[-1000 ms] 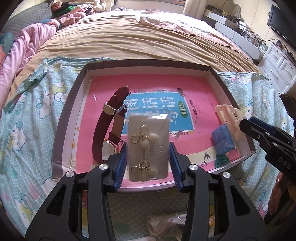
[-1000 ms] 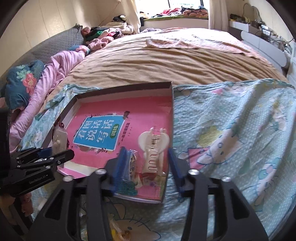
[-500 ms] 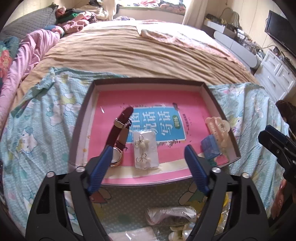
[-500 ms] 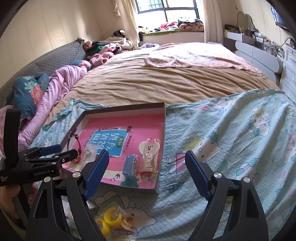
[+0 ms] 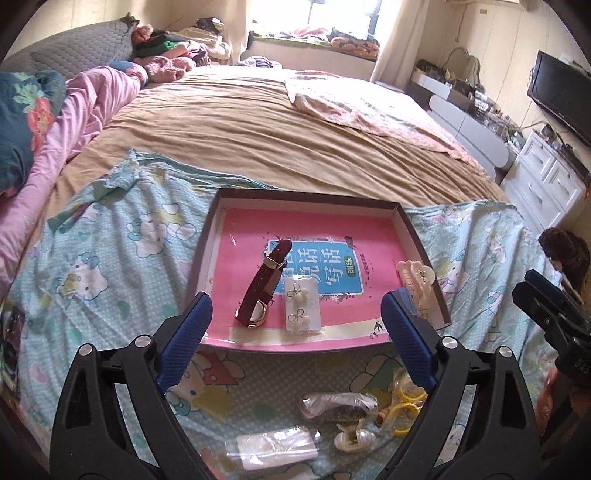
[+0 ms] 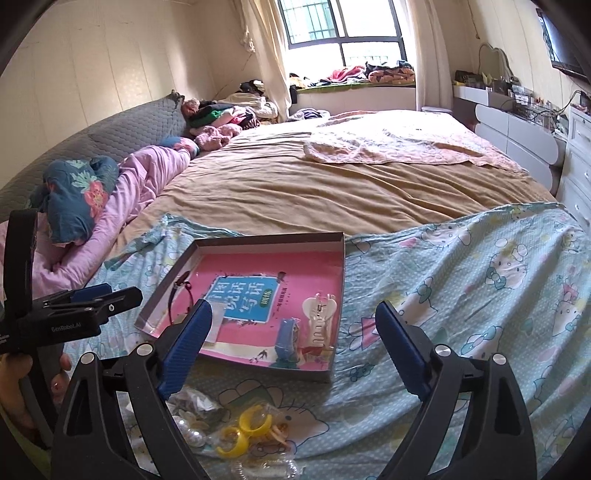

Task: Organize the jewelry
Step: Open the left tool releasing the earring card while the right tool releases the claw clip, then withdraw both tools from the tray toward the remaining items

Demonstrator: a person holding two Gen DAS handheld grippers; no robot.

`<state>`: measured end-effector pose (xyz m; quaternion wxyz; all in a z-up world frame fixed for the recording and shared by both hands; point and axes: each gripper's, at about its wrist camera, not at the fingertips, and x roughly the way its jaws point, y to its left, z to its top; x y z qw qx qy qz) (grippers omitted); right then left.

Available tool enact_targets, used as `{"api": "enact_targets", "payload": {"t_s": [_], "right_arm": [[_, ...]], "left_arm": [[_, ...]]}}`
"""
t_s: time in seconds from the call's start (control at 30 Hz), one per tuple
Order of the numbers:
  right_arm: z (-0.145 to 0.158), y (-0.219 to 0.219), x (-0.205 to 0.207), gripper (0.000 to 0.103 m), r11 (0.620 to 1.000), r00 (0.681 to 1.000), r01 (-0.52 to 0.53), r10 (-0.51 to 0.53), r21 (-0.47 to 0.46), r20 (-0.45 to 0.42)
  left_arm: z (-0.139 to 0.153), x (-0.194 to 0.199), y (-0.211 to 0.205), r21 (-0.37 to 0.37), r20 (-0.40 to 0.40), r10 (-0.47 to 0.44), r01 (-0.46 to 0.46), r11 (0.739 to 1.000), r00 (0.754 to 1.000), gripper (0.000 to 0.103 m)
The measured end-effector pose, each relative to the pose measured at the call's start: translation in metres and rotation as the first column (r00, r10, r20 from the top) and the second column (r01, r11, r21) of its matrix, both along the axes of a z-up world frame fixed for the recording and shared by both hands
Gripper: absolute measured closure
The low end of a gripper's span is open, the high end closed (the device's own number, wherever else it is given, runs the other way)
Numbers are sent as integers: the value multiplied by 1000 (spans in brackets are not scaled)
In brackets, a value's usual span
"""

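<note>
Pink book cover lines the tray; inside we see watch beside earring card — left gripper, marked "GenRobot.AI", and right gripper opening, gripping nothing.

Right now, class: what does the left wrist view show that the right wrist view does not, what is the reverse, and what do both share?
Only the left wrist view shows the gold bow earrings on their white card and the black television. Only the right wrist view shows the barred window. Both share the shallow dark box, the maroon-strapped watch, the cream claw hair clip and yellow plastic rings on the bedspread.
</note>
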<state>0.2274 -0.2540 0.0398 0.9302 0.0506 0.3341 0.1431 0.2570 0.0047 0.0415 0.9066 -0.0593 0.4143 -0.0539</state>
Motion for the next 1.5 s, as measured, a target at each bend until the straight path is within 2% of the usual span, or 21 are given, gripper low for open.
{"api": "enact_targets", "payload": {"t_s": [0.63,1.1,1.5], "right_arm": [[22,20,-37,13,999,998,-37,38,-21,43],[20,26,-62,12,998,998,-57,58,-31,40],[8,25,-75,12,996,997,-78,79,-47,14]], "left_arm": [[12,-41,19,-14,38,28,-27,1000,999,17],[17,-70,19,-15,50,25,-25,1000,998,17],[7,-86,13,-13,32,17,-17,1000,999,17]]}}
